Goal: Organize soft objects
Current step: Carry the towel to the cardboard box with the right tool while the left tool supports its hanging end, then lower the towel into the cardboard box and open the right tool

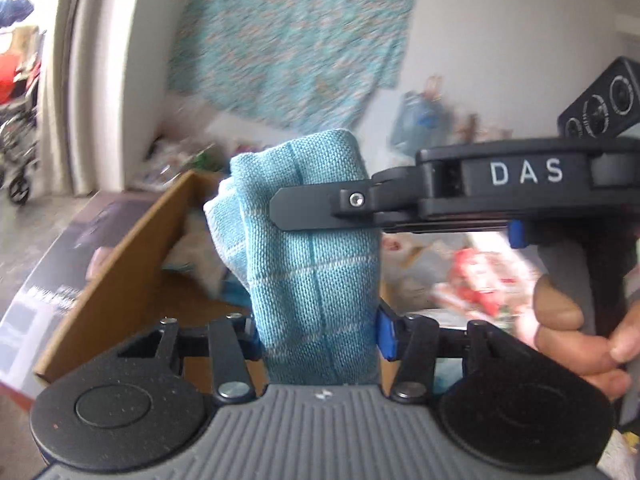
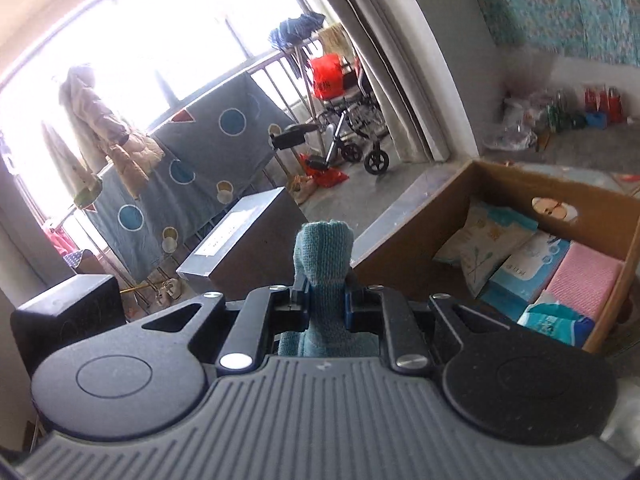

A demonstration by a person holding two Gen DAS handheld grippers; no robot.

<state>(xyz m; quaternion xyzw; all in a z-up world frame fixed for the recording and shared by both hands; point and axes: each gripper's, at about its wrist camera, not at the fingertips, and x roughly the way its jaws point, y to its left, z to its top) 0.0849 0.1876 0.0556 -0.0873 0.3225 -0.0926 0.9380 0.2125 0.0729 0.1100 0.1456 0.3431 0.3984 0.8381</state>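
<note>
Both tools point(image 1: 316, 336) point(image 2: 326, 300) grip cloth point(image 1: 312, 240) (box point(image 2: 592, 200) stocked)

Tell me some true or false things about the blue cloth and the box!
1. Both grippers hold the blue cloth. True: the left gripper and right gripper pinch it.
2. The cardboard box is empty. False: packets and a pink cloth lie in it.
3. The cloth is red. False: it is light blue.
4. A wheelchair stands by the window. True.
</note>
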